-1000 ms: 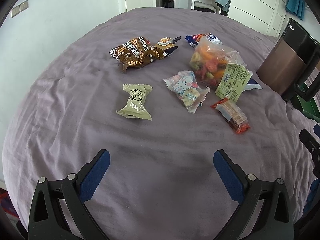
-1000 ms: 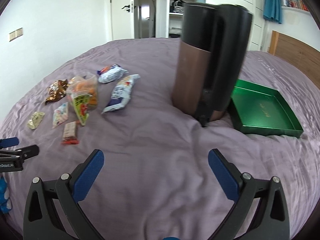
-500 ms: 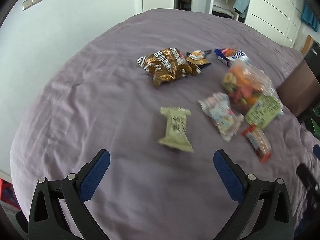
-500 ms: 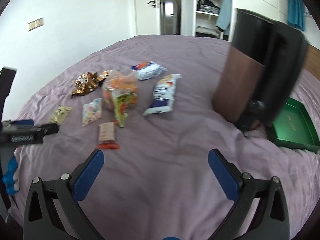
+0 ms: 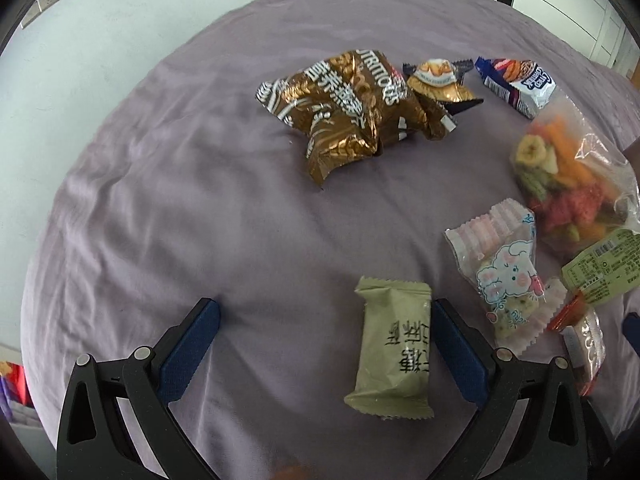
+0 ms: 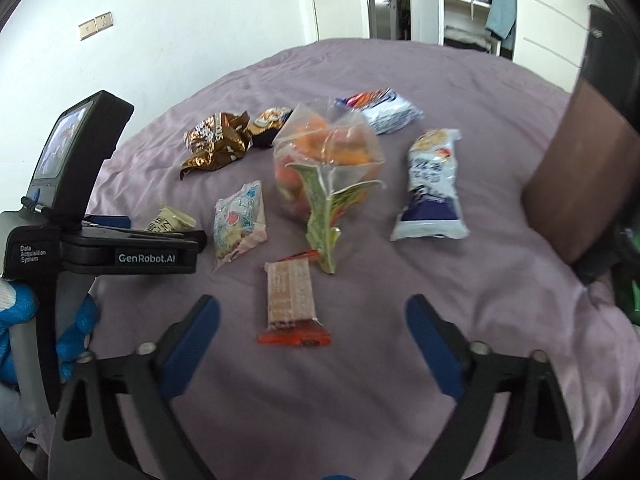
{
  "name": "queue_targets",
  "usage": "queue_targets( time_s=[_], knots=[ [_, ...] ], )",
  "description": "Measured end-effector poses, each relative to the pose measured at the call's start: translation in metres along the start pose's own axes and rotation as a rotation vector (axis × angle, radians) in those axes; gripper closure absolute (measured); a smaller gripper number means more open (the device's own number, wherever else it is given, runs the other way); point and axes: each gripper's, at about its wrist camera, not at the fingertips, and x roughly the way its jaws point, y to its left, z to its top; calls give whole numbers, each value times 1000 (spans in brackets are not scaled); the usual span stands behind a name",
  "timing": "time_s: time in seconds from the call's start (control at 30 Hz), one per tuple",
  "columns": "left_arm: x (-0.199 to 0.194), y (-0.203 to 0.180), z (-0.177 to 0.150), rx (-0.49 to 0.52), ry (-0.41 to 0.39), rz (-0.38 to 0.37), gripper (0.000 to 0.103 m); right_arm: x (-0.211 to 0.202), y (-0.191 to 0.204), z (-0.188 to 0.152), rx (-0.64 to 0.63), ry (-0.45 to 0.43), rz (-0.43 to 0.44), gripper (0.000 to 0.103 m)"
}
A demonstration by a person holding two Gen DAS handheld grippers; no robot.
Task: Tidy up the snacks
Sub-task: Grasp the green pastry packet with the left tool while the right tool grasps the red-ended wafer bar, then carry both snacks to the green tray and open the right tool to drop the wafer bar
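Observation:
Several snack packs lie on a purple bed (image 5: 180, 208). My left gripper (image 5: 326, 344) is open, low over the bed, with a pale green pack (image 5: 394, 348) between its fingers, next to the right one. A crumpled brown bag (image 5: 344, 108), a pink rabbit pack (image 5: 504, 268) and a clear bag of dried fruit (image 5: 568, 184) lie beyond. My right gripper (image 6: 312, 340) is open over a red-ended bar (image 6: 290, 304). A white and blue pack (image 6: 432, 188) and the fruit bag (image 6: 328, 160) lie farther off. The left gripper body (image 6: 120, 248) shows at left.
A tall brown and black container (image 6: 580, 176) stands at the right edge, with a sliver of green tray (image 6: 624, 292) beside it. A white wall (image 6: 180, 40) and an open wardrobe (image 6: 468, 4) lie beyond the bed.
Both grippers have moved forward and down toward the snacks. The left now straddles the green pack; the right has swung left from the container to the bar.

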Motion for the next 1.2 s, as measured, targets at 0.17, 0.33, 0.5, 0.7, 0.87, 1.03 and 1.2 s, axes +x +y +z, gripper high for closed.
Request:
queue_targets(
  time_s=[0.17,0.33,0.5,0.7,0.87,1.03,1.2],
  knots=[
    [2,4,-5,28,12,-16,1,12,3,1,-14,23,10,7],
    [-7,8,-3,51,-19,-30,25,16,-1,3,-22,22,34,39],
    [-21,9,-6,83,-79,-36,78,15,-5,1,-34,6,63,73],
    [-29,18,-17,81,-140,-22,89,14,-15,-6,-14,-16,123,80],
    [-45,25,-30,37,-195,-17,89,7,-21,-7,10,-50,153,87],
    [-62,28,-35,-5,-234,-40,89,-3,-26,-9,40,-62,178,87],
    [-86,24,-46,-13,-240,-83,89,-24,-33,-14,72,-74,205,89]
  ],
)
